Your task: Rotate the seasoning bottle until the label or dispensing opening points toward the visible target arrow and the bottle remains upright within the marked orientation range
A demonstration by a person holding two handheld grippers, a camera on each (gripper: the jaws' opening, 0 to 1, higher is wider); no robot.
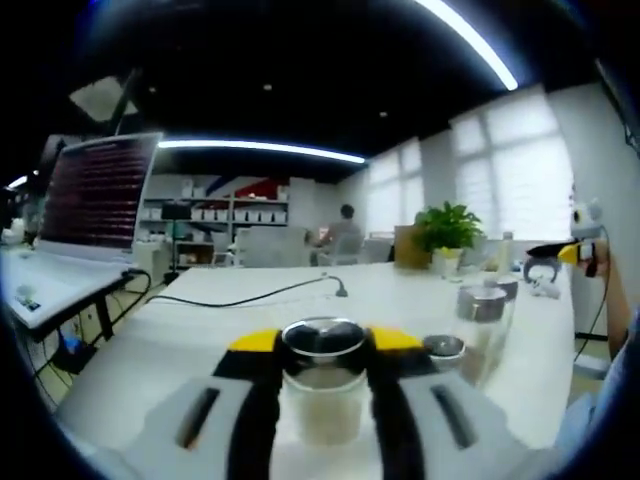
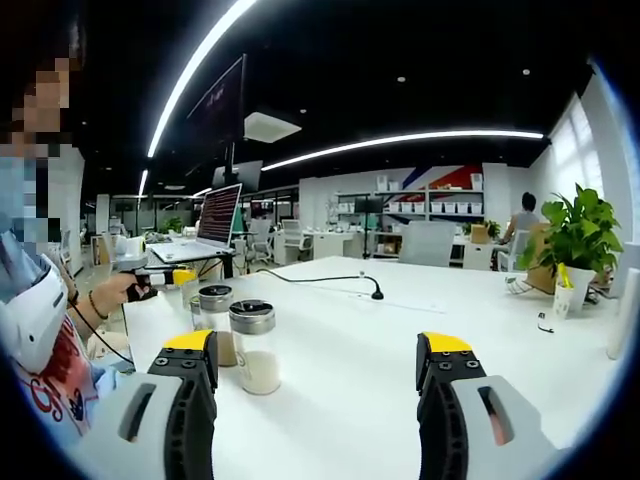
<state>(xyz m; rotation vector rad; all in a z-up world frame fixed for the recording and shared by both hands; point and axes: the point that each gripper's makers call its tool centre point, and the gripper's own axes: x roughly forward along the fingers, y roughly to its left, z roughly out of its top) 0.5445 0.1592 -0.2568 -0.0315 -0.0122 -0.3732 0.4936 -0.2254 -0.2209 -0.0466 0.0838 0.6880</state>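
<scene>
One bottle (image 1: pixel 322 380) stands upright on the tabletop (image 1: pixel 200 330), clamped between the left tool's (image 1: pixel 322 375) jaws, while the right tool (image 2: pixel 315 375) hangs open and empty beside it; no target arrow is visible, so the rotation looks barely begun.

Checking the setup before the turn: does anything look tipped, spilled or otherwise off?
Nothing stands out. The seasoning bottle stands upright between the left gripper jaws, lid on. A second bottle beside it is upright too. No spill shows on the white table.
</scene>
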